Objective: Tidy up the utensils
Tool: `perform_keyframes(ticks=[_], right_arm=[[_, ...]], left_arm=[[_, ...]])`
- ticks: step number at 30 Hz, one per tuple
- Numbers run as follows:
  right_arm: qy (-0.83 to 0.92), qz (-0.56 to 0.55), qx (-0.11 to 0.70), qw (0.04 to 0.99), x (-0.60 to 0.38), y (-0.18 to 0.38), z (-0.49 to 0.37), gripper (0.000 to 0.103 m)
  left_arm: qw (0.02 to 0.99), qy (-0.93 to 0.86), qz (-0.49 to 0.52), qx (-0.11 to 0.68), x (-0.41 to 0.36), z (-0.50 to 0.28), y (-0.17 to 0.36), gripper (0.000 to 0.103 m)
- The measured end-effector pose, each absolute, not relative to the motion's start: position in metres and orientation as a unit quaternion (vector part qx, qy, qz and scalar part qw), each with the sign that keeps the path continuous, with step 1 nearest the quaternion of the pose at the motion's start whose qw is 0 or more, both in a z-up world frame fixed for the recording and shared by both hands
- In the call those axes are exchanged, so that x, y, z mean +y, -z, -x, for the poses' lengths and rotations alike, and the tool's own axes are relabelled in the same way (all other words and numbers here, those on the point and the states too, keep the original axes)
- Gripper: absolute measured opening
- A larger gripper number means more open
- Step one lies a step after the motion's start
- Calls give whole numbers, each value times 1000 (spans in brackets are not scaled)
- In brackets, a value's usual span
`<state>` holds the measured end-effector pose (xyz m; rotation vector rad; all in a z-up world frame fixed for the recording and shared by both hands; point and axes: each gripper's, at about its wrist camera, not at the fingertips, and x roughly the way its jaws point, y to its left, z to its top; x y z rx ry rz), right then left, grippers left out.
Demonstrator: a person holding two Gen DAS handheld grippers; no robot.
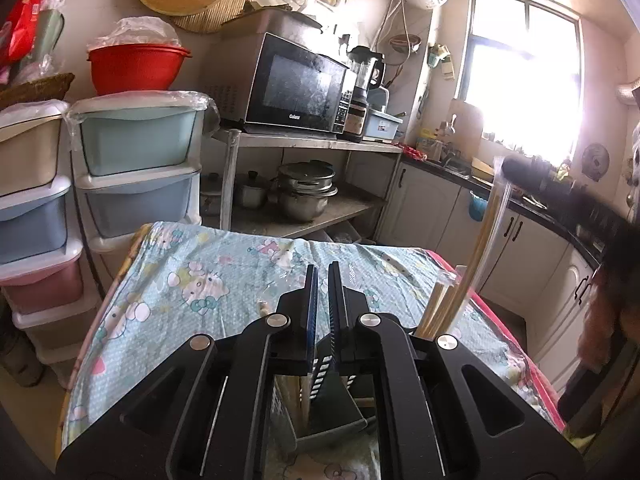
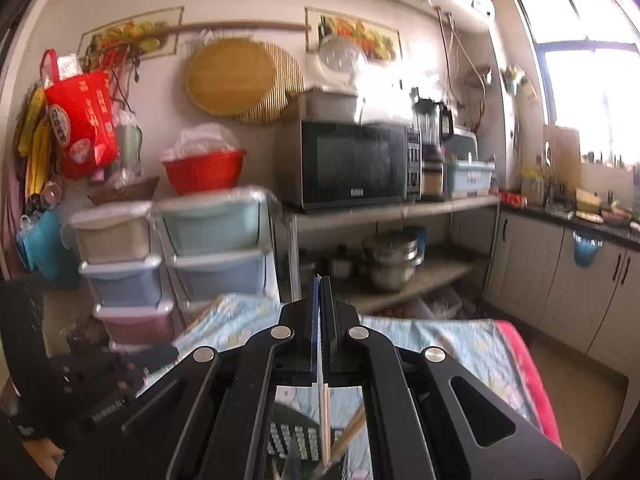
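My left gripper (image 1: 323,280) is above a table with a Hello Kitty cloth (image 1: 208,280). Its jaws stand nearly closed with a narrow gap and hold nothing I can see. Under it a slotted utensil holder (image 1: 332,412) stands with wooden chopsticks inside. A bundle of chopsticks in a clear sleeve (image 1: 472,264) hangs at the right from my right gripper, seen blurred at the upper right (image 1: 532,176). In the right wrist view my right gripper (image 2: 320,292) is shut on that chopstick bundle (image 2: 325,420), which points down toward the holder (image 2: 294,440).
Stacked plastic drawers (image 1: 136,172) stand left of the table. A metal shelf (image 1: 320,144) behind carries a microwave (image 1: 296,84) and pots (image 1: 308,192). Counter and cabinets (image 1: 520,240) run along the right under a bright window.
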<state>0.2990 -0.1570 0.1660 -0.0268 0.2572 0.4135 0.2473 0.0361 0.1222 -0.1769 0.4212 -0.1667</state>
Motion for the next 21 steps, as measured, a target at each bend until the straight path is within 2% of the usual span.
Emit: perform_keyframes(ticks=[2,7,9,11,12,16,21], right_arm=[[-201,12,143,969,-158,-156,-301,1],[-198,3,165,966,-164,-143,-299,3],[-196,-1,172,965,-168,-139,-297,15],[-195,-3,179,964,-172,-134,-295,23],[-194,-2,181,964,-173,-133,-294,23],[-189,-5,189,964,-183,-127,-287,30],[-184,-13,200,962,-196,-121,-279,37]], left_arm=[[971,80,87,209,37,-246,-122,5],[970,75,92,210,41,-241,-120,22],[970,74,95,210,42,-237,-120,28],[970,73,97,210,44,-234,-119,35],[970,73,98,210,44,-232,-119,40],[969,73,104,212,46,-226,-116,47],[969,72,107,211,47,-215,-114,63]])
